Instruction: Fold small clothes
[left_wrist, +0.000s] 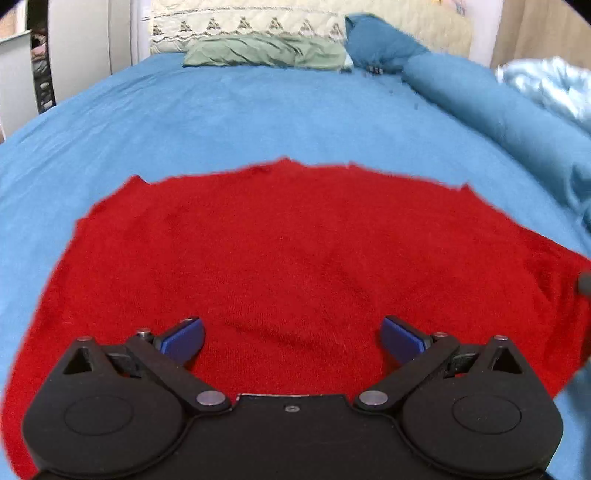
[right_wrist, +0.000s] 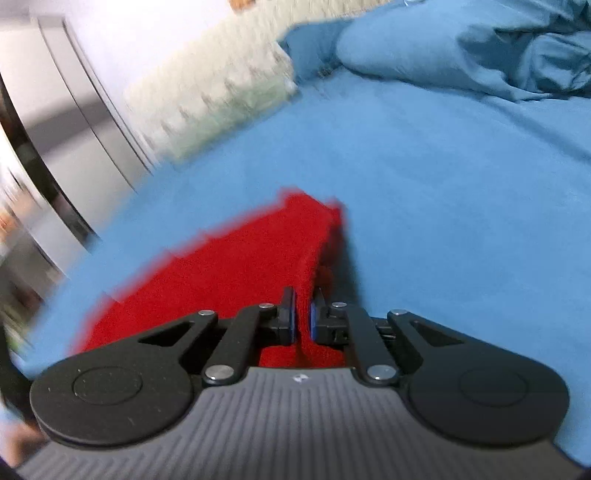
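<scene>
A red knitted garment (left_wrist: 288, 254) lies spread flat on the blue bed sheet (left_wrist: 221, 122). My left gripper (left_wrist: 291, 334) hovers over its near part with the blue pads wide apart and nothing between them. In the right wrist view the same red garment (right_wrist: 240, 266) has its edge pulled up into a ridge, and my right gripper (right_wrist: 303, 314) is shut on that fold of red cloth. The right wrist view is blurred and tilted. A dark tip of the right gripper shows at the right edge of the left wrist view.
A green pillow (left_wrist: 266, 53) and a cream quilted pillow (left_wrist: 243, 22) lie at the head of the bed. A rolled blue duvet (left_wrist: 491, 110) runs along the right side, with a pale blue blanket (left_wrist: 546, 85) beyond. White furniture (right_wrist: 74, 122) stands left of the bed.
</scene>
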